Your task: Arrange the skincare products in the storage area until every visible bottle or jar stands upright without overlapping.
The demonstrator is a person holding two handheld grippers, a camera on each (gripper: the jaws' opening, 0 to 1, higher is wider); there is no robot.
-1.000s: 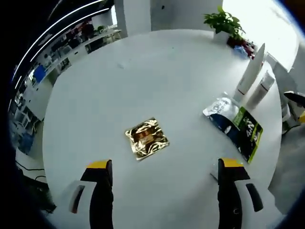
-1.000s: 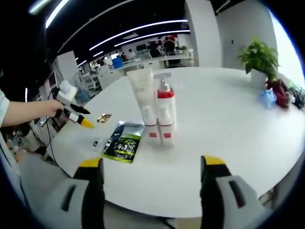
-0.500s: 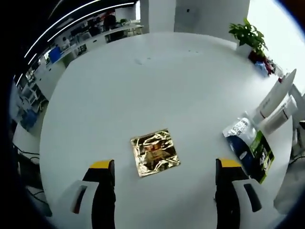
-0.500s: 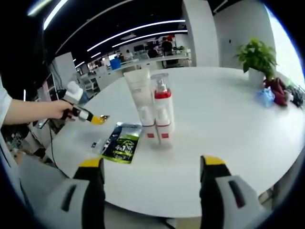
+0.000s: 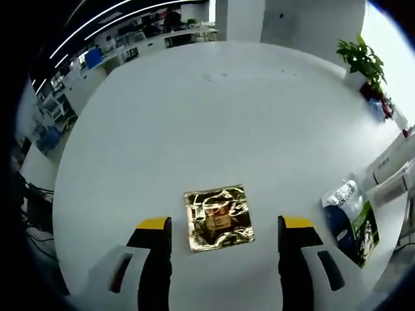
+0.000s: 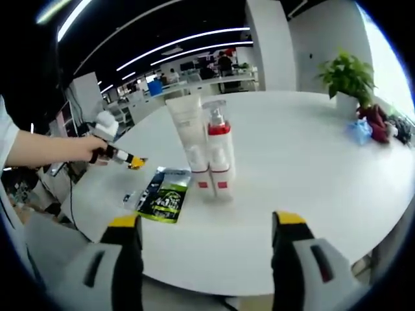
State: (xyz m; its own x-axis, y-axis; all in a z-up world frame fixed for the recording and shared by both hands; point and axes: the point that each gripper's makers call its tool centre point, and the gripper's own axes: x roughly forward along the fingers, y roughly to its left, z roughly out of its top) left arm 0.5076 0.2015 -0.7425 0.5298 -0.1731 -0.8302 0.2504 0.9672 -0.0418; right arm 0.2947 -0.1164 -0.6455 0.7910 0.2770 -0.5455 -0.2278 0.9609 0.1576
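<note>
Gold foil sachet (image 5: 219, 218) lies flat on the white surface (image 5: 214, 116), between the spread jaws of the left gripper (image 5: 226, 236), nearer than a second ago. One green-and-black pouch (image 6: 164, 193) lies flat beside two upright containers: a white tube (image 6: 189, 141) and a red-collared pump bottle (image 6: 219, 150), touching. The right gripper (image 6: 201, 230), jaws wide and empty, hangs well short of them.

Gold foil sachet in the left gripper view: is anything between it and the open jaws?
Nothing visible. The gold foil sachet lies flat on the white table, just ahead of the left gripper.
</note>
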